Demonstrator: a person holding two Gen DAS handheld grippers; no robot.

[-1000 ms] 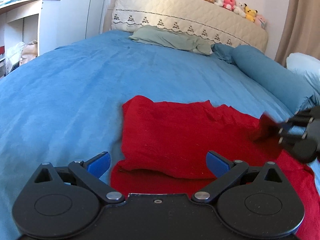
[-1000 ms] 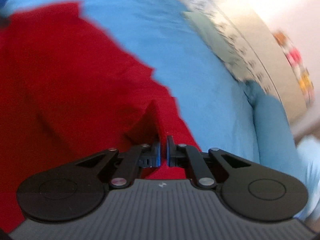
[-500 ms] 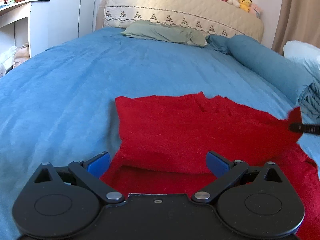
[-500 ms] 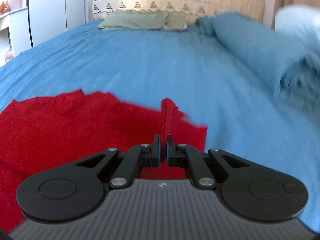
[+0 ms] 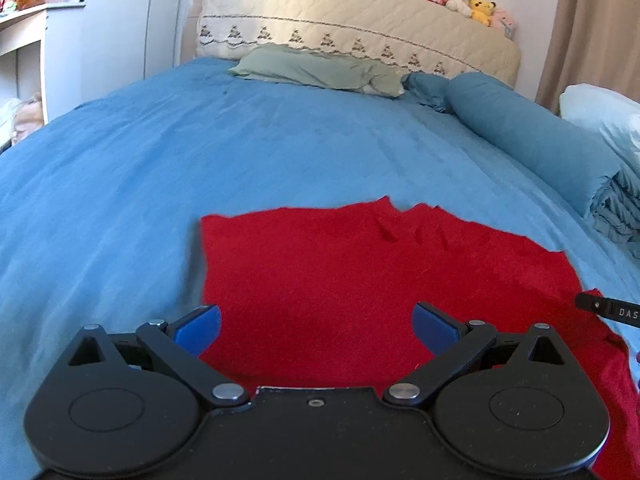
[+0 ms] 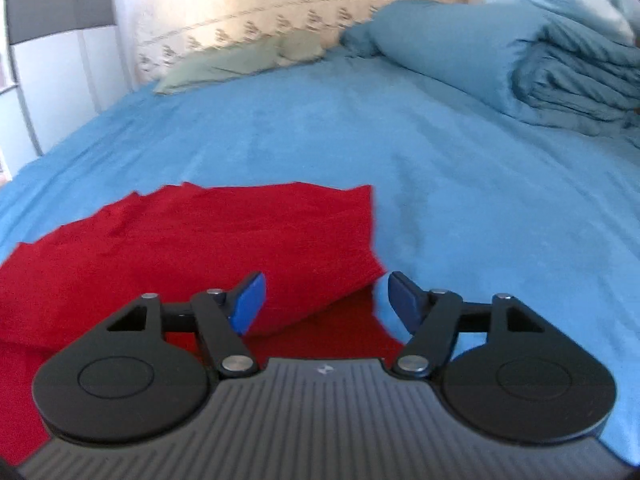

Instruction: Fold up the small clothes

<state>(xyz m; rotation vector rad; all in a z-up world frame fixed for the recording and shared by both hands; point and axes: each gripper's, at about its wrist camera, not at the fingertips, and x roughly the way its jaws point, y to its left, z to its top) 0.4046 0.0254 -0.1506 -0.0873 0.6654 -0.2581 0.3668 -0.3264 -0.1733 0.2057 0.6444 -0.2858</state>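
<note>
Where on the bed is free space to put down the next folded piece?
Free: the wide blue sheet between the red cloth and the green pillow, and the strip right of the cloth. Crowded: the far right, with the rolled duvet.

A: What's different with the right gripper?
B: Its jaws have just opened, letting go of the red cloth's corner, after rolling level.
A: And the cloth?
B: The top layer now lies spread flat on the bed.
</note>
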